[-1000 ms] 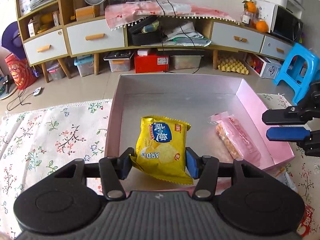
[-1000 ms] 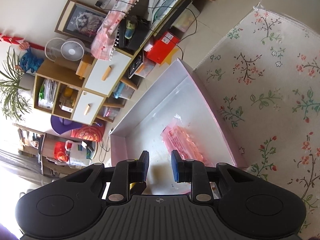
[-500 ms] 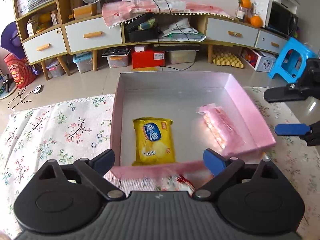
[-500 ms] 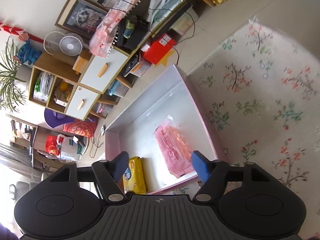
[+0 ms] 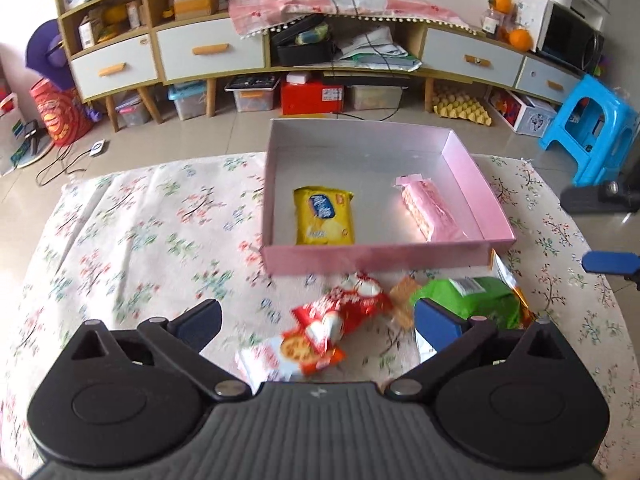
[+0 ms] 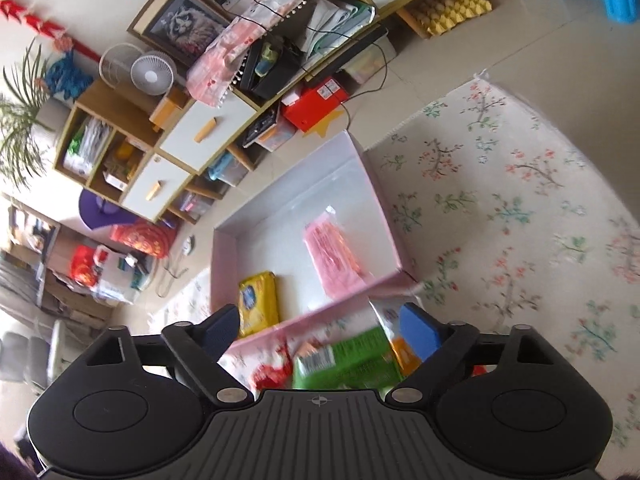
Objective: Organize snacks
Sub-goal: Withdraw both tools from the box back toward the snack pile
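A pink open box (image 5: pixel 384 258) sits on the floral cloth. Inside it lie a yellow chip bag (image 5: pixel 324 216) on the left and a pink wafer packet (image 5: pixel 430 210) on the right. My left gripper (image 5: pixel 316 320) hangs above the cloth in front of the box, jaws opening wide, gripping nothing. Below it lie a red packet (image 5: pixel 340 312), an orange-and-white biscuit packet (image 5: pixel 288 356) and a green bag (image 5: pixel 472 300). My right gripper (image 6: pixel 320 328) is also opening and empty, above the green bag (image 6: pixel 352 360). The box (image 6: pixel 300 320), yellow bag (image 6: pixel 258 304) and pink packet (image 6: pixel 332 260) lie beyond it.
The right gripper's fingers (image 5: pixel 608 262) show at the right edge of the left wrist view. Floral cloth (image 5: pixel 140 240) spreads left of the box. Beyond the tiled floor stand a long drawer cabinet (image 5: pixel 208 52) and a blue stool (image 5: pixel 592 136).
The left gripper let go of the yellow bag, which now lies flat in the box. Both grippers opened and drew back and up, bringing the loose snacks in front of the box into view.
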